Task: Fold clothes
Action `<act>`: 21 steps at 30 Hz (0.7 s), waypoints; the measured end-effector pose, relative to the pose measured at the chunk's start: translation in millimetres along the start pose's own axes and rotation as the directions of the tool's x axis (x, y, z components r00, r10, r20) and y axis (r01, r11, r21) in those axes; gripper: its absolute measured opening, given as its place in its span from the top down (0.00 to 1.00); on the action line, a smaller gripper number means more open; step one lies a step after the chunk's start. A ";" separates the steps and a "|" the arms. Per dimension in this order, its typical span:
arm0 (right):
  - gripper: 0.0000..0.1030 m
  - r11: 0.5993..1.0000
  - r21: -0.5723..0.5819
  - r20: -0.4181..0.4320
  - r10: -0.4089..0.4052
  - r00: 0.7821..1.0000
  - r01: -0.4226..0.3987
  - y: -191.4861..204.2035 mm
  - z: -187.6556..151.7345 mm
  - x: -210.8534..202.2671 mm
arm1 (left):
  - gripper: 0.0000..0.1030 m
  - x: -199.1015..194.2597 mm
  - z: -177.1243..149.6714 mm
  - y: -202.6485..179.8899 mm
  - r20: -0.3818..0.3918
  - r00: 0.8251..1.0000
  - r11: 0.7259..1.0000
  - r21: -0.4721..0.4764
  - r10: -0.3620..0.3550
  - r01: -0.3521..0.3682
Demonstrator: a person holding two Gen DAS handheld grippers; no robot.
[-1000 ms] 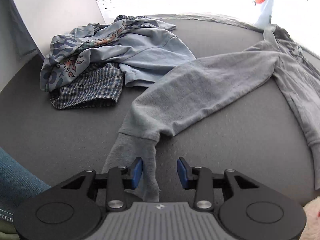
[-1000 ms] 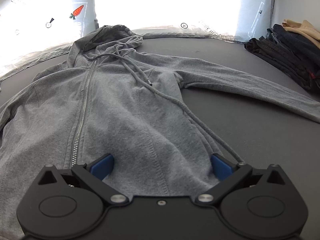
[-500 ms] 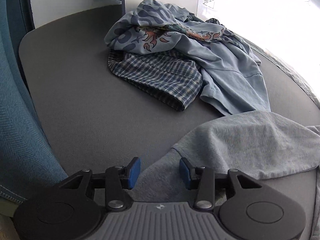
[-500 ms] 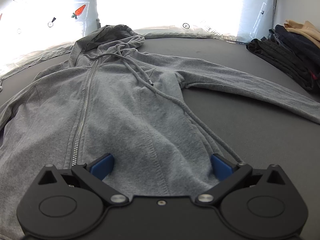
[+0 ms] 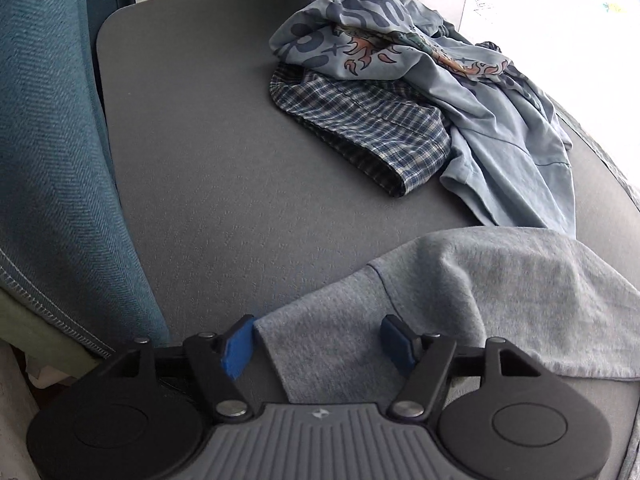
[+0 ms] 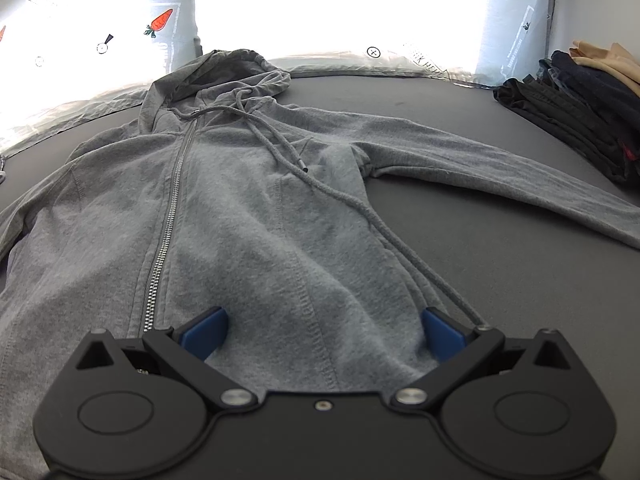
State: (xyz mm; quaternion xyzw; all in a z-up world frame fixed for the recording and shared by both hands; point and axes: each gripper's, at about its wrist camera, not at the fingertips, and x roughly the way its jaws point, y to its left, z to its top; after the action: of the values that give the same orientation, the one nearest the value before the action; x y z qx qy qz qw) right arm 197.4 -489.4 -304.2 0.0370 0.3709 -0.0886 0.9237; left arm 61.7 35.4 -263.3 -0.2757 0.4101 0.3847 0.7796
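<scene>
My left gripper (image 5: 318,346) sits at the bottom centre of the left wrist view, and its jaws are opening. The cuff end of the grey sleeve (image 5: 460,292) lies flat between the blue pads without either one pressing on it, so I judge I am setting it down, not lifting it. The sleeve runs off toward the right edge of that frame, bunched into a soft ridge, which suggests it needs smoothing before any fold will hold.

In the right wrist view the grey hoodie (image 6: 248,216) is spread face up across the dark table (image 6: 500,256), hood at the top centre, zipper (image 6: 168,220) running down the left half, the other sleeve stretched to the right edge. My right gripper (image 6: 322,330) stands at the bottom centre with its jaws wide apart over the hem. The cloth lies between the pads and bulges slightly there; I cannot tell whether they touch it.

An unfolded heap, a plaid garment (image 5: 364,128) under a light blue printed one (image 5: 400,48), waits at the upper right of the left view. A dark folded stack (image 6: 580,108) sits at the upper right of the right view.
</scene>
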 end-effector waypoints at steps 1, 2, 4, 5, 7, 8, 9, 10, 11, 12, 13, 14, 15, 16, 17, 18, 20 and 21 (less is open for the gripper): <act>0.00 1.000 0.000 0.000 0.000 1.000 0.000 -0.2 -0.2 -0.1 | 0.55 -2.5 -1.5 -0.4 0.010 1.000 1.000 0.001 0.011 -0.011; 0.00 1.000 0.000 0.001 0.000 1.000 0.000 0.0 -0.3 -0.3 | 0.62 -4.7 -2.4 -0.2 0.017 1.000 1.000 -0.001 0.014 -0.014; 0.00 1.000 0.000 0.002 0.001 1.000 -0.001 -0.1 -0.4 -0.1 | 0.90 -8.4 -1.2 2.0 0.020 1.000 1.000 -0.019 -0.007 0.007; 0.00 1.000 -0.001 0.002 0.001 1.000 -0.001 -0.2 -0.5 -0.2 | 0.90 -10.8 0.6 2.8 0.026 1.000 0.999 -0.031 -0.005 0.006; 0.00 1.000 -0.001 0.003 0.003 1.000 -0.003 -0.5 -0.6 -0.2 | 0.90 -17.2 5.1 2.8 0.060 0.998 0.999 -0.030 0.016 -0.015; 0.00 1.000 -0.002 0.003 0.004 1.000 -0.004 -0.5 -0.5 -0.2 | 0.91 -22.1 8.6 2.3 0.088 0.996 0.999 -0.015 0.034 -0.033; 0.00 1.000 -0.003 0.003 0.005 1.000 -0.005 -0.6 -0.5 -0.2 | 0.91 -27.2 12.3 2.4 0.117 0.992 0.999 -0.003 0.049 -0.049; 0.00 1.000 -0.003 0.003 0.006 1.000 -0.006 -0.5 -0.5 -0.3 | 0.91 -32.1 16.8 3.2 0.145 0.988 0.998 0.007 0.058 -0.060; 0.00 1.000 -0.003 0.003 0.006 1.000 -0.006 -0.3 -0.4 -0.4 | 0.91 -36.4 22.3 4.5 0.172 0.983 0.997 0.016 0.068 -0.071; 0.00 1.000 -0.003 0.003 0.006 1.000 -0.006 -0.3 -0.5 -0.4 | 0.90 -39.2 26.9 5.9 0.194 0.978 0.996 0.020 0.078 -0.083; 0.00 1.000 -0.003 0.002 0.005 1.000 -0.005 -0.3 -0.6 -0.5 | 0.90 -40.1 31.4 7.3 0.208 0.974 0.995 0.023 0.086 -0.092; 0.00 1.000 -0.003 0.001 0.004 1.000 -0.004 0.1 -0.5 -0.4 | 0.90 -37.3 35.6 8.8 0.207 0.974 0.995 0.025 0.090 -0.097; 0.00 1.000 -0.004 0.000 0.003 1.000 -0.003 0.4 -0.2 -0.3 | 0.90 -33.5 38.8 9.9 0.204 0.974 0.994 0.025 0.095 -0.102; 0.00 1.000 -0.004 -0.003 0.003 1.000 -0.003 0.6 0.5 -0.1 | 0.90 -26.5 39.8 10.0 0.191 0.976 0.994 0.025 0.102 -0.108; 0.00 1.000 -0.006 -0.012 0.001 1.000 -0.001 0.9 2.2 0.2 | 0.90 -17.1 39.6 9.7 0.170 0.979 0.993 0.031 0.110 -0.117; 0.00 1.000 -0.012 -0.032 0.000 0.999 0.000 1.6 6.0 0.9 | 0.90 -8.3 39.1 9.1 0.148 0.982 0.991 0.038 0.118 -0.125; 0.00 0.999 -0.032 -0.091 -0.001 0.996 -0.002 4.1 17.1 2.8 | 0.90 3.9 34.9 5.9 0.119 0.984 0.988 0.066 0.134 -0.142; 0.00 0.999 -0.045 -0.109 0.003 0.994 -0.008 6.0 22.6 3.3 | 0.90 7.1 32.6 3.6 0.115 0.983 0.985 0.084 0.143 -0.154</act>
State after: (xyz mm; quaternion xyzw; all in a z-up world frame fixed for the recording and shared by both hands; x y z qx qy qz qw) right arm 216.3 -487.0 -290.2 0.0216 0.4224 -0.0753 0.9030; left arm 75.3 64.3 -253.0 -0.1864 0.4039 0.4368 0.7819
